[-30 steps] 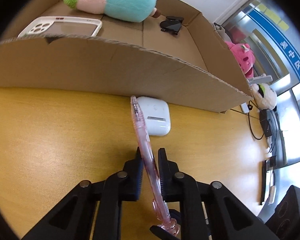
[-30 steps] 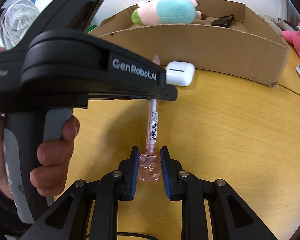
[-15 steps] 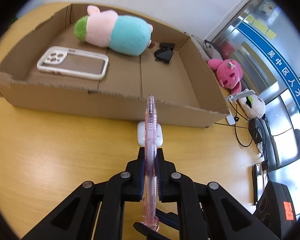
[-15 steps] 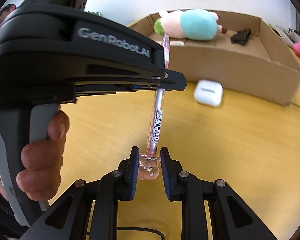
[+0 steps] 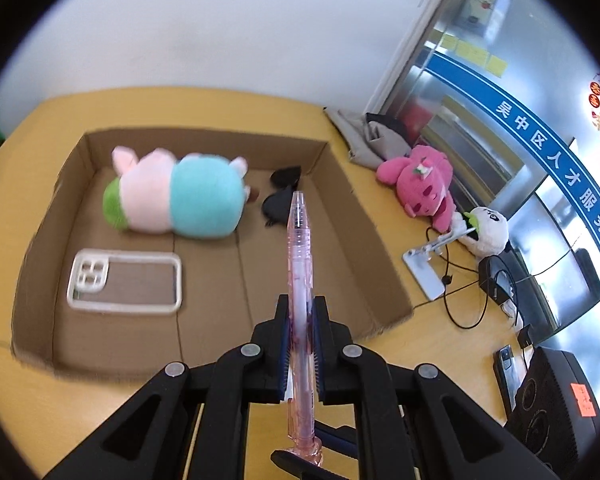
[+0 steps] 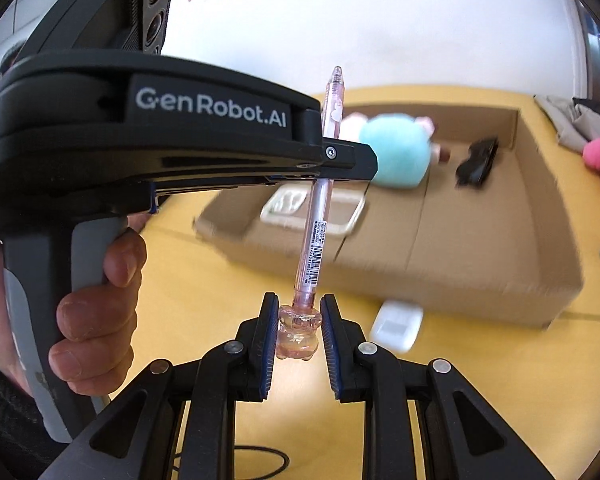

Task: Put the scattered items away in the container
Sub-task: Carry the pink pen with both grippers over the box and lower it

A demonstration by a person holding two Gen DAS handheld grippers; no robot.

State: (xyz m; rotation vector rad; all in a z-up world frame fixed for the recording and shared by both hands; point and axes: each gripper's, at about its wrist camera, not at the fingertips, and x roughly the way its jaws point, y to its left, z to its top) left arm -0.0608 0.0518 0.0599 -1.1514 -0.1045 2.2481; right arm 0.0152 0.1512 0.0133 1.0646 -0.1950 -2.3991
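Observation:
A pink transparent pen [image 5: 299, 280] is clamped upright in my left gripper [image 5: 300, 312], which is shut on its barrel, high above the near wall of the cardboard box [image 5: 364, 240]. In the right wrist view the pen [image 6: 320, 216] runs from the left gripper down to its bear-shaped cap, which sits between the fingers of my right gripper [image 6: 299, 332]. Small gaps show on both sides of the cap. A white earbud case [image 6: 396, 324] lies on the table before the box [image 6: 480, 280].
The box holds a pink-and-teal plush [image 5: 176, 204], a clear phone case [image 5: 124, 282] and a black clip [image 5: 280, 196]. On the yellow table to the right lie a pink plush [image 5: 420, 184], a white plush [image 5: 486, 230], cables and a black device [image 5: 556, 396].
Both grippers have risen with the pen, so the box now shows from above. The right gripper's fingers have parted slightly from the pen's cap.

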